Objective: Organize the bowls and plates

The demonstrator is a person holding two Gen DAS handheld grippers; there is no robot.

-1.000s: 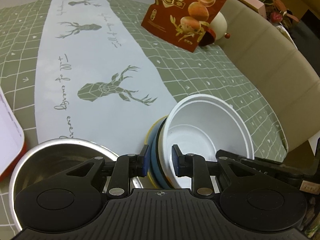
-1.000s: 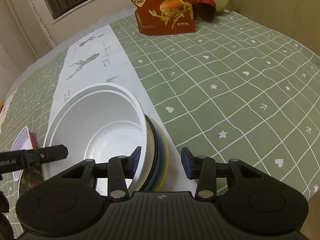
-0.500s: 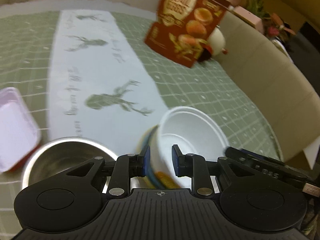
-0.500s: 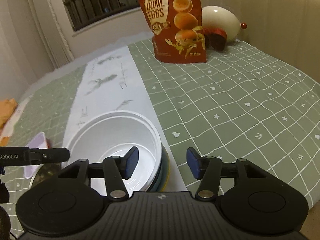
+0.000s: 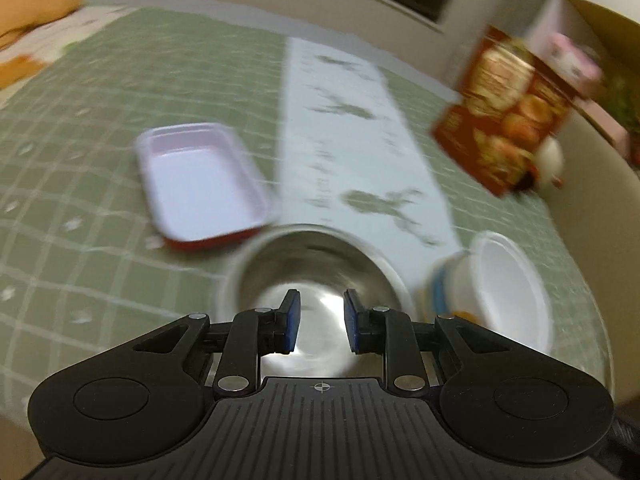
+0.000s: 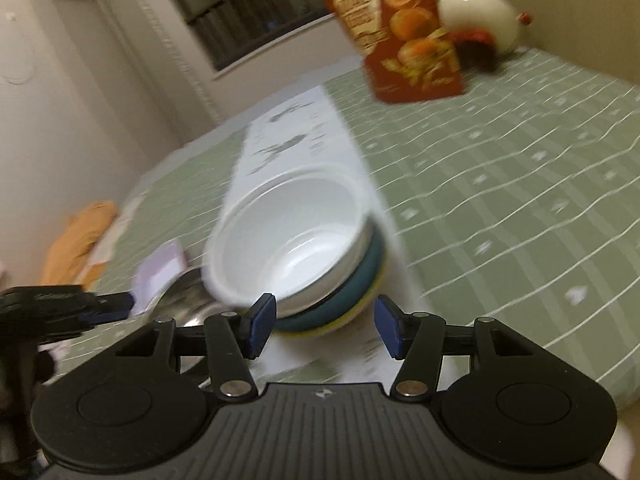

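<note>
A white bowl (image 6: 292, 240) sits nested on a blue and a yellow dish (image 6: 360, 280) on the table runner. It also shows at the right of the left wrist view (image 5: 508, 284). A steel bowl (image 5: 316, 264) lies just ahead of my left gripper (image 5: 319, 322), which is open and empty above its near rim. The steel bowl's edge shows in the right wrist view (image 6: 180, 296). My right gripper (image 6: 322, 326) is open and empty, pulled back in front of the stack. A pink rectangular tray with a red underside (image 5: 200, 184) lies left of the steel bowl.
A red quail-egg bag (image 6: 396, 36) and a white egg-shaped ornament (image 6: 480, 20) stand at the far side of the green checked tablecloth (image 6: 500, 184). An orange cloth (image 6: 76, 240) lies at the far left. The table edge is close on the right.
My left gripper let go of the white bowl's rim, opened and swung left over the steel bowl. My right gripper opened wider and drew back from the stack.
</note>
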